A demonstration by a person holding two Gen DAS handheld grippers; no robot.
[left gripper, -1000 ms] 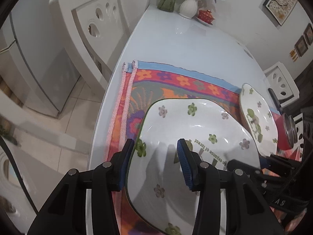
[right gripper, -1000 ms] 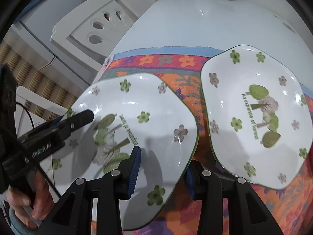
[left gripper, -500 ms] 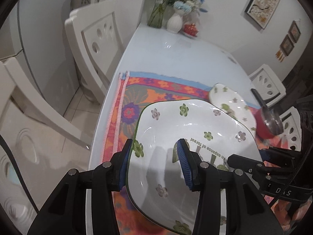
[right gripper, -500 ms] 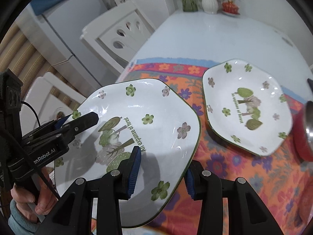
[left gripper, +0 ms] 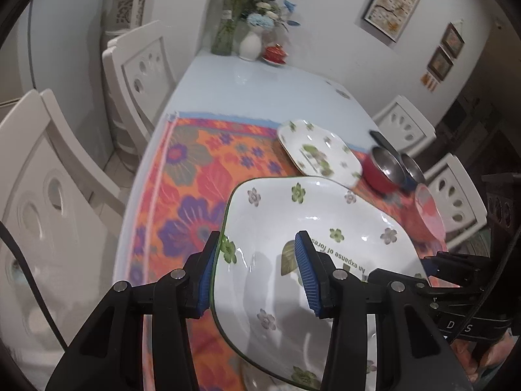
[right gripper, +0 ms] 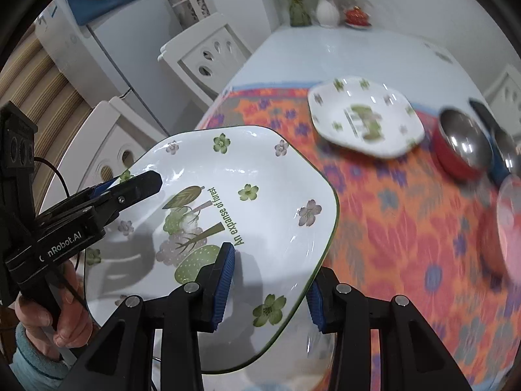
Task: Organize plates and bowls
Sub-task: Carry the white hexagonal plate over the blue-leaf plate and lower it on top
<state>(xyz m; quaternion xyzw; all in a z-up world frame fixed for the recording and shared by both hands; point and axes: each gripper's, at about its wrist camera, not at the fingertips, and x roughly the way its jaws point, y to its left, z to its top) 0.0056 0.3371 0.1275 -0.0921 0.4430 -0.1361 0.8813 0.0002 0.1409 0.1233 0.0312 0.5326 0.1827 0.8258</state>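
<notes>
The left gripper (left gripper: 257, 270) clamps the left rim of the lifted plate (right gripper: 228, 202), one pad above, one beneath. The right gripper (right gripper: 270, 286) pinches that plate's near right edge likewise. The plate hangs above the flowered cloth (right gripper: 390, 215), well clear of the second plate (right gripper: 364, 117) lying further back.

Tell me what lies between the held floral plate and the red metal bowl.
Only flowered orange mat separates held plate from red bowl, in the right wrist view.
</notes>
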